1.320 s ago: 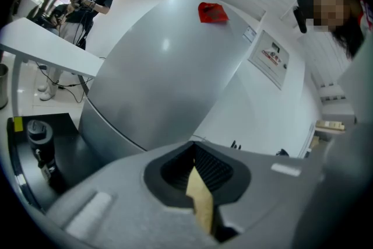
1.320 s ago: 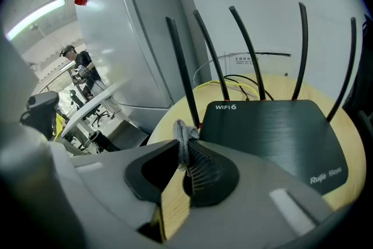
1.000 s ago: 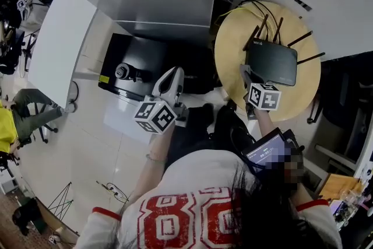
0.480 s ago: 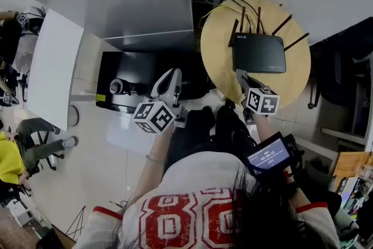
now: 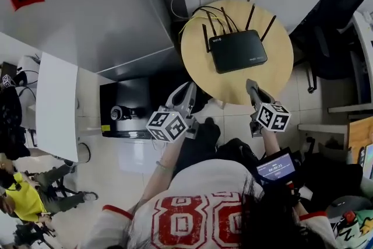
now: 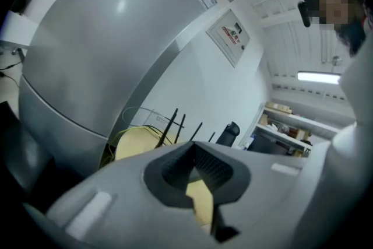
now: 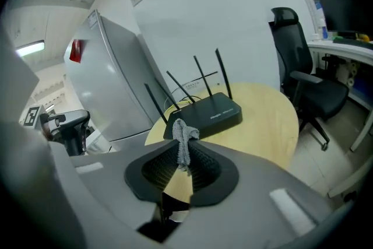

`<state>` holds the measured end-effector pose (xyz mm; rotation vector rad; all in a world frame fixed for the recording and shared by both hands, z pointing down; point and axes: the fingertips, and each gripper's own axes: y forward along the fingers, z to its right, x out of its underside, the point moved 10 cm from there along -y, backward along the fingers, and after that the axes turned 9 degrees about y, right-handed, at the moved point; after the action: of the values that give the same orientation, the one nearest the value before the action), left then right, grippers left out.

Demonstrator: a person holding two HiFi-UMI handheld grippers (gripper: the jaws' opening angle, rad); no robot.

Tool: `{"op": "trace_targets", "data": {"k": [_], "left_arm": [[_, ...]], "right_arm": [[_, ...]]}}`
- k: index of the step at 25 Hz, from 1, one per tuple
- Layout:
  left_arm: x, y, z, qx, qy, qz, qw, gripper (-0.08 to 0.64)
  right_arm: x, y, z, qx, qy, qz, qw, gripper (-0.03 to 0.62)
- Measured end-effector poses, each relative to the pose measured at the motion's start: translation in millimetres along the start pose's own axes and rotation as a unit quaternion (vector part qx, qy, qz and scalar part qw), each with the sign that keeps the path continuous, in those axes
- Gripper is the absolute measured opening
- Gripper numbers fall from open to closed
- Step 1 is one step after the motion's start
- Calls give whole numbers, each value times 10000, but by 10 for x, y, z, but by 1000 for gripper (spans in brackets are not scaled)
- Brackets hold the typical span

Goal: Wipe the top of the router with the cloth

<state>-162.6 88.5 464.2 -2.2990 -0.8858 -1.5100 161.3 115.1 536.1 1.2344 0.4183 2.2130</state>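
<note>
A black router with several upright antennas lies on a round wooden table. My right gripper hovers at the table's near edge, short of the router. In the right gripper view its jaws are shut on a small grey cloth, which sticks up between them, with the router ahead. My left gripper is held off the table's left front edge. Its jaws are shut with nothing between them, and the antennas show beyond.
A tall grey fridge stands left of the table. A black office chair is at its right, by a desk. Cables trail behind the router to the wall. A black appliance sits on the floor to the left.
The head view has swung, so the table and router now sit more to the left. My right gripper, earlier just in front of the router, is now back at the table's near edge.
</note>
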Motion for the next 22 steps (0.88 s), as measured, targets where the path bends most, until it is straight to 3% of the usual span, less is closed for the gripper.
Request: {"op": "trace_targets", "data": {"k": [5, 9, 17, 22], "left_arm": [[62, 41, 378, 140, 176, 10, 9997, 2], [279, -32, 880, 238, 227, 35, 9995, 2], [931, -749, 1713, -235, -49, -168, 9996, 2], [951, -879, 1897, -314, 41, -170, 9994, 2]], "right_arm": [[113, -502, 250, -15, 244, 291, 9993, 43], [246, -1030, 422, -279, 372, 496, 9977, 43], [610, -1753, 546, -723, -151, 192, 9971, 43], [760, -2062, 500, -999, -89, 388, 9942, 43]]}}
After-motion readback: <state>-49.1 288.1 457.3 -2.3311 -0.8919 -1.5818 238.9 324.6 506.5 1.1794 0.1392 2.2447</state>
